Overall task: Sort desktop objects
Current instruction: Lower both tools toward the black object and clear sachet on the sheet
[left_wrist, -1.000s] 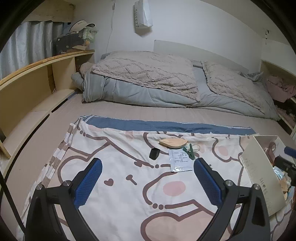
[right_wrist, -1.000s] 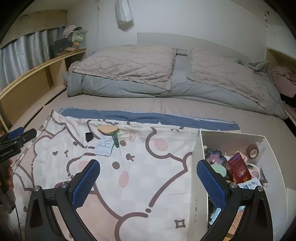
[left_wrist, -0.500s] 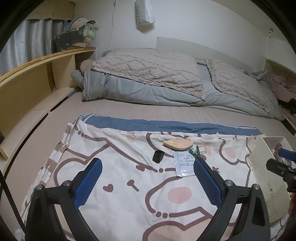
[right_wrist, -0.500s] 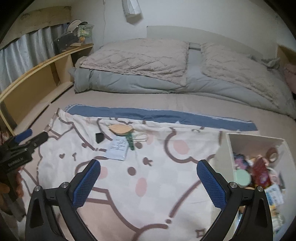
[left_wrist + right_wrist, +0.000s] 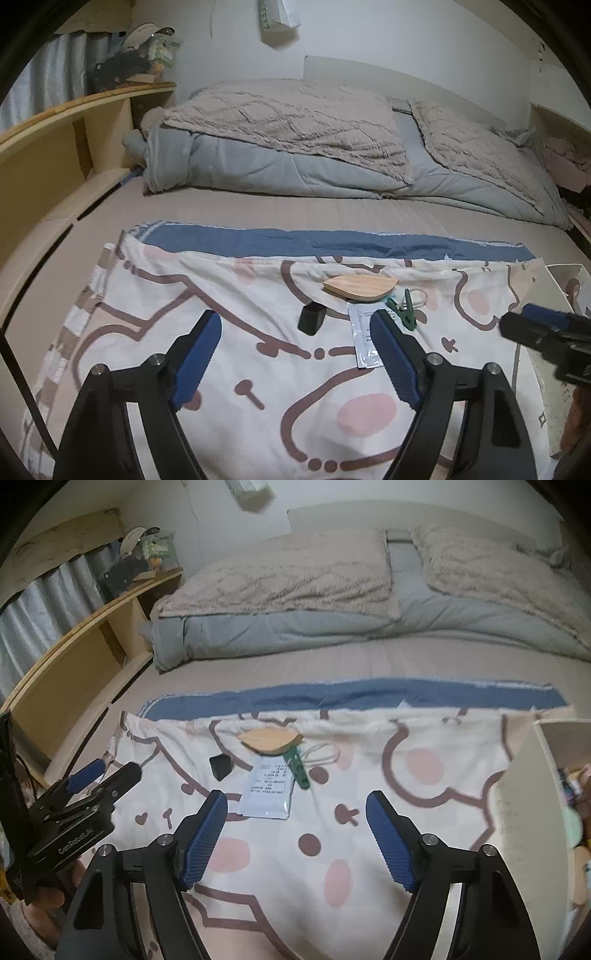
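Cartoon-print sheet [image 5: 258, 387] on bed: both tools closer than a second ago, left gripper [image 5: 295, 350] and right gripper [image 5: 295, 830] jaws just narrowing, empty, white paper sachet [image 5: 271, 788], green clip [image 5: 297, 766], small black cap [image 5: 312, 317] just ahead—pickup likely next.

One legible marking was noted: the word "GenRobot.AI" in pale letters on the black body of the left gripper [image 5: 99, 775], as seen from the right wrist view. The white sachet [image 5: 269, 789] lying on the cartoon-print cloth [image 5: 369, 830] carried several lines of dark print, but these were too small and blurred to be read. The white bag [image 5: 279, 14] hanging on the wall bore upright lettering, likewise not legible.
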Tool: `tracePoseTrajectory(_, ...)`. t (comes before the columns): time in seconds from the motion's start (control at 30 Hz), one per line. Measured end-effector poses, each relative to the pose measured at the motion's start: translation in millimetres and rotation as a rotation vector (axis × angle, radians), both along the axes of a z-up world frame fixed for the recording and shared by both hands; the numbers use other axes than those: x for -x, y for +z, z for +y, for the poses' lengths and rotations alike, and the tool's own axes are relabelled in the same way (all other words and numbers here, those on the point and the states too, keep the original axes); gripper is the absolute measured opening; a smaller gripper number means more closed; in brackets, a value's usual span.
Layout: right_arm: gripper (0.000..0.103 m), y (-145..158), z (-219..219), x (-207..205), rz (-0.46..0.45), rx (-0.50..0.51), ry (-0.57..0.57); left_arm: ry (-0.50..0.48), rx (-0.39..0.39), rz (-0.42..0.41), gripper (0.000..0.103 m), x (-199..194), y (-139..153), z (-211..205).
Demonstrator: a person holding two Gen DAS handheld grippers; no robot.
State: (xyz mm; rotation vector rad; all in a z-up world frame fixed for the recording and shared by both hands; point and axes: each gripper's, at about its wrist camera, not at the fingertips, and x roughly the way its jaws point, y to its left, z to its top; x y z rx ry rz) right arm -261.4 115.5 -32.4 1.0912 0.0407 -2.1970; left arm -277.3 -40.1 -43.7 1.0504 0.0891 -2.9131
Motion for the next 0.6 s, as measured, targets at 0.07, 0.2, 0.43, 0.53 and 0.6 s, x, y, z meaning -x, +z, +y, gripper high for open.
tracePoseTrajectory(0.07, 0.061, -7, -6, 3, -0.010, -0.004, -0.003, -0.008, -0.004, -0.002, 0.077, 4, -7, 2)
tracePoseTrajectory(0.2, 0.053, -17, -15, 9, -0.015, 0.013, -0.020, -0.015, -0.015, -0.016, 0.069, 16, -22, 2)
tracePoseTrajectory(0.43, 0.053, -33, -39, 23, -0.003, -0.020, 0.004, -0.033, -0.017, -0.020, 0.065, 34, -40, 2)
tracePoseTrajectory(0.53, 0.053, -42, -50, 35, -0.025, -0.022, -0.021, -0.031, -0.014, -0.022, 0.065, 42, -46, 0)
tracePoseTrajectory(0.6, 0.053, -46, -57, 45, -0.042, -0.008, -0.038, -0.035, -0.026, -0.015, 0.065, 47, -48, -3)
